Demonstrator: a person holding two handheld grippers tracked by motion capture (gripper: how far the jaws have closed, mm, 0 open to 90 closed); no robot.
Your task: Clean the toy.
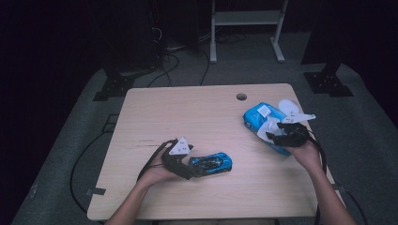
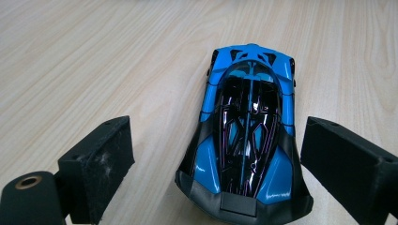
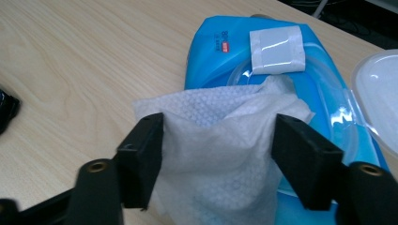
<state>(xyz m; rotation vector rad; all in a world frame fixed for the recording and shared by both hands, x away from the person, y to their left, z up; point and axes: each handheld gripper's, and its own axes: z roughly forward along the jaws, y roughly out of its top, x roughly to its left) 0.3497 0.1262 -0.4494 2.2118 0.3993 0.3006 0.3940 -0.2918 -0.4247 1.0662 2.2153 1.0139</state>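
Note:
A blue and black toy car (image 1: 211, 164) (image 2: 248, 131) lies on the wooden table (image 1: 187, 112), its rear end toward my left gripper (image 1: 192, 168) (image 2: 220, 140). That gripper is open, one jaw on each side of the car's rear; there is a clear gap on the left, while the right jaw sits close to the body. At the right stands a blue wet-wipe pack (image 1: 260, 117) (image 3: 220, 51) with its clear lid (image 1: 288, 107) (image 3: 380, 93) flipped up. A white wipe (image 1: 268, 125) (image 3: 220, 117) sticks out of it, loose between the jaws of my right gripper (image 1: 278, 132) (image 3: 218, 136), which reach its edges.
A round cable hole (image 1: 241, 97) sits near the table's far edge. Beyond the table are a white metal stand (image 1: 246, 28) and cables on the grey floor. The pack lies close to the table's right edge.

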